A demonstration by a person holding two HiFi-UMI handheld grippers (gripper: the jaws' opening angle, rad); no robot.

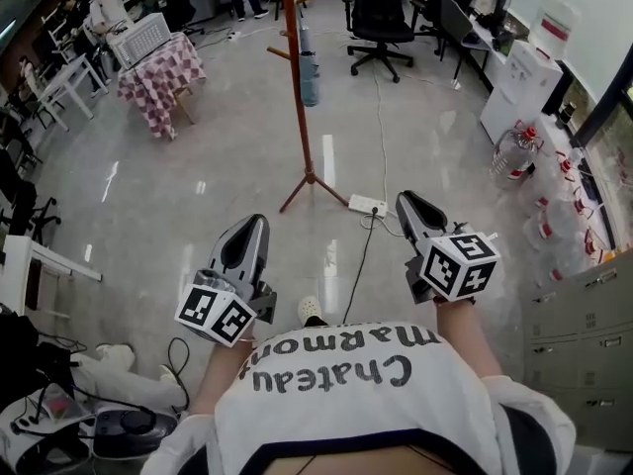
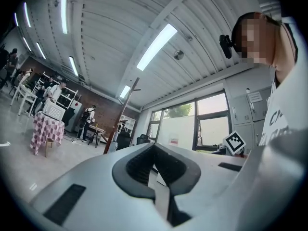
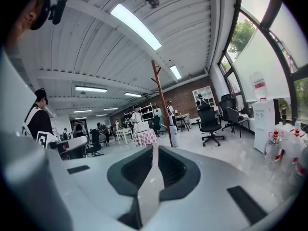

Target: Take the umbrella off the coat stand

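The coat stand (image 1: pixel 300 97) is a reddish-brown pole on splayed feet, upright on the glossy floor ahead of me. A pale blue folded umbrella (image 1: pixel 308 67) hangs against its right side from a low peg. Both grippers are held low in front of my body, well short of the stand. My left gripper (image 1: pixel 251 223) is shut and empty, as is my right gripper (image 1: pixel 408 199). In the right gripper view the stand (image 3: pixel 162 105) and the umbrella (image 3: pixel 173 134) rise far beyond the closed jaws (image 3: pixel 155 149). The left gripper view shows the pole (image 2: pixel 117 126) at a distance past its gripper (image 2: pixel 153 148).
A white power strip (image 1: pixel 366 204) and its black cable lie on the floor by the stand's feet. A table with a checked cloth (image 1: pixel 158 79) stands back left, a black office chair (image 1: pixel 381 18) back right. Water jugs (image 1: pixel 514 151) and grey cabinets (image 1: pixel 584 334) line the right.
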